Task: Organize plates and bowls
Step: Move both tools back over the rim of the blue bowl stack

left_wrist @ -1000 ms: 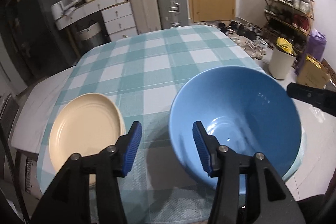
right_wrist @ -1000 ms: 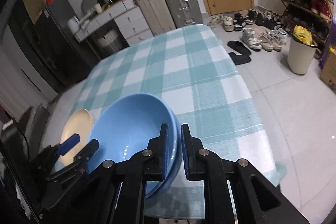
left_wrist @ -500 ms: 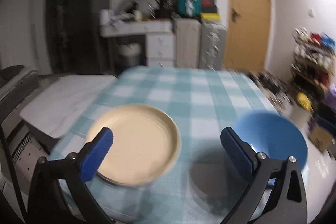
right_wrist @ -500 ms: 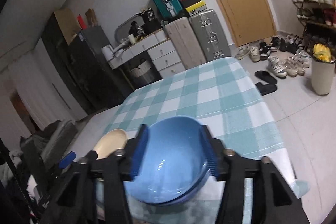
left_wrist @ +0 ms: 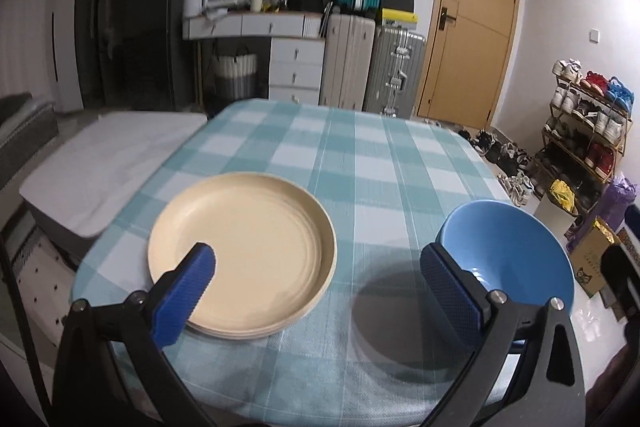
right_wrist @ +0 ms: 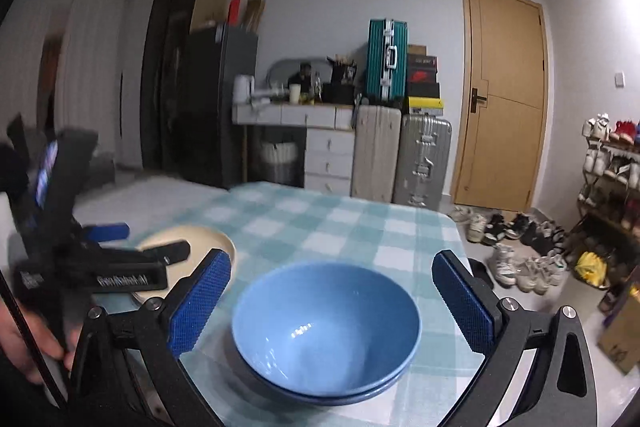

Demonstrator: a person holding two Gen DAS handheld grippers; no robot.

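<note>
Views: the right wrist view is showing two nested glossy blue round bowls (right_wrist: 326, 327) and a hand (right_wrist: 24, 343) gripping the left gripper (right_wrist: 156, 243); the left wrist view is showing stacked matte cream round plates (left_wrist: 242, 253) in full.
Left gripper: its jaws are standing spread wide, holding nothing, hovering over the near plate rim.
Right gripper (right_wrist: 332, 295): its jaws are opening, wide apart either side of the bowls without touching.
Placement: plates are sitting near left, bowls near right, apart, on the teal-and-white checked woven tablecloth (left_wrist: 352, 163).
Pads: ribbed blue pads (right_wrist: 200, 303) are sitting on black arms.
</note>
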